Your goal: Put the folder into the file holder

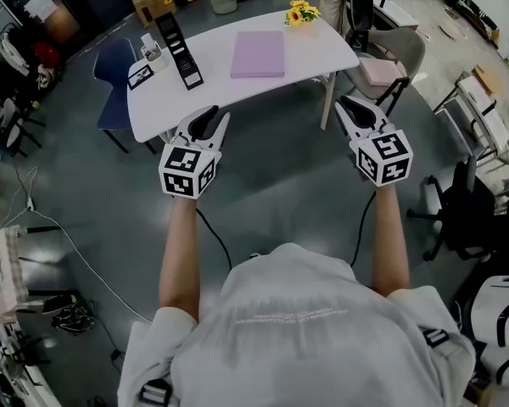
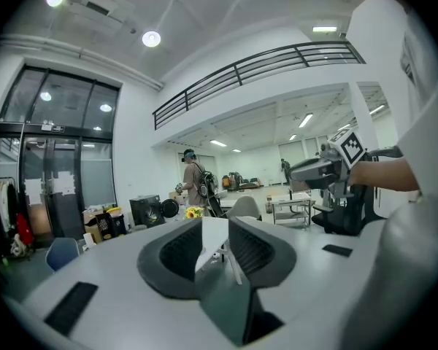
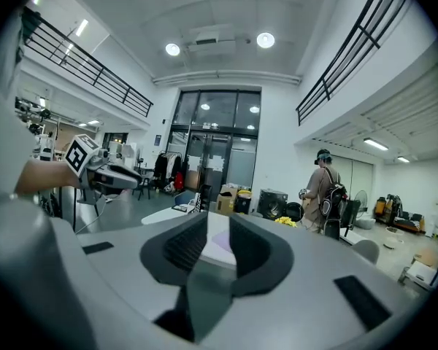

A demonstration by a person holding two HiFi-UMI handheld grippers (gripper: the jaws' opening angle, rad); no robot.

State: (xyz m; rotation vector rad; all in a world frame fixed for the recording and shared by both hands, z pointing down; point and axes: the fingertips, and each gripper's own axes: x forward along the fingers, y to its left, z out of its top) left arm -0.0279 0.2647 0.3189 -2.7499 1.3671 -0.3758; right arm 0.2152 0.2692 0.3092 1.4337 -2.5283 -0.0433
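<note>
A purple folder (image 1: 257,54) lies flat on the white table (image 1: 322,58), right of centre. The black slotted file holder (image 1: 180,51) stands on the table's left part. Both grippers hang in the air short of the table's near edge and touch nothing. My left gripper (image 1: 209,117) points at the table below the file holder, its jaws a narrow gap apart and empty. My right gripper (image 1: 349,105) is off the table's right corner, its jaws also slightly apart and empty. In the right gripper view, the folder (image 3: 220,243) shows through the gap of that gripper (image 3: 217,232).
Yellow flowers (image 1: 302,13) stand at the table's far right corner, and small items (image 1: 144,58) sit at its left end. A blue chair (image 1: 114,83) is left of the table, a beige chair (image 1: 390,58) right. A black office chair (image 1: 458,210) and floor cables (image 1: 76,261) flank me.
</note>
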